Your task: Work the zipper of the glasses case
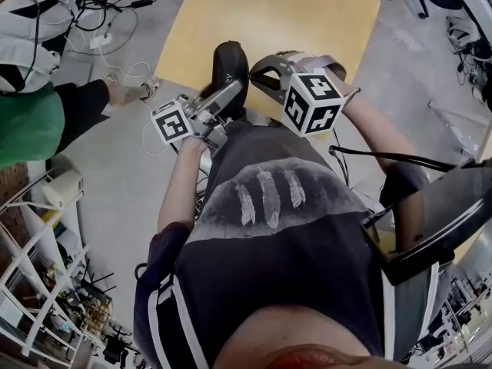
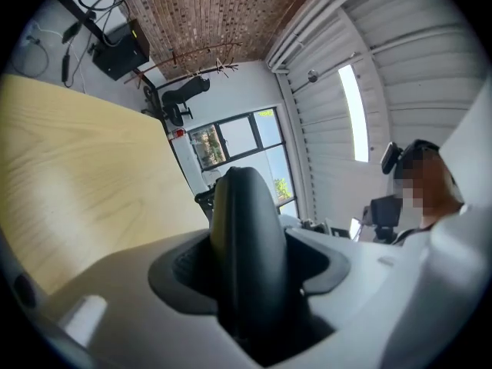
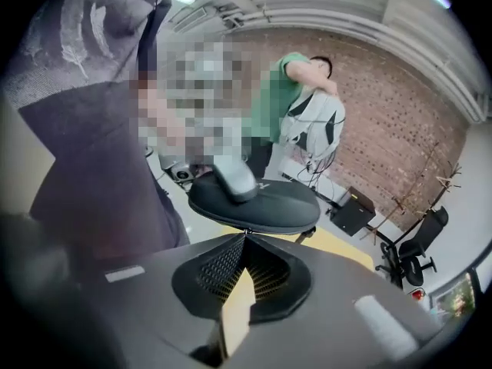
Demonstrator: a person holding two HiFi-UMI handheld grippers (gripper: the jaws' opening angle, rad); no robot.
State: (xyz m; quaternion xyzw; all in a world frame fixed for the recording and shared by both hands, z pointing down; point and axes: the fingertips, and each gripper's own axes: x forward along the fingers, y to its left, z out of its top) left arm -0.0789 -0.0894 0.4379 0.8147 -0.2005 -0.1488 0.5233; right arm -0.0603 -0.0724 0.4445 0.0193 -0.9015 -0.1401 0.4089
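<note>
- The left hand-held gripper (image 2: 250, 271) was clamped on the glasses case (image 1: 229, 61), edge-on between its jaws and held off the table (image 1: 307, 21)
- The right hand-held gripper (image 3: 244, 235) had its jaws pressed together, tips right at the case's lower edge; whether the zipper pull sat between them was too small to tell
- First risk, by my read: a tug along the zipper could twist the smooth, rounded case in the left grip and drop it
- Second risk: such a thin bite might slip off the pull, leaving the slider where it was
- Writing: one small pale mark (image 1: 228, 76) on the shell, unreadable; the cubes (image 1: 311, 102) carried only square markers
</note>
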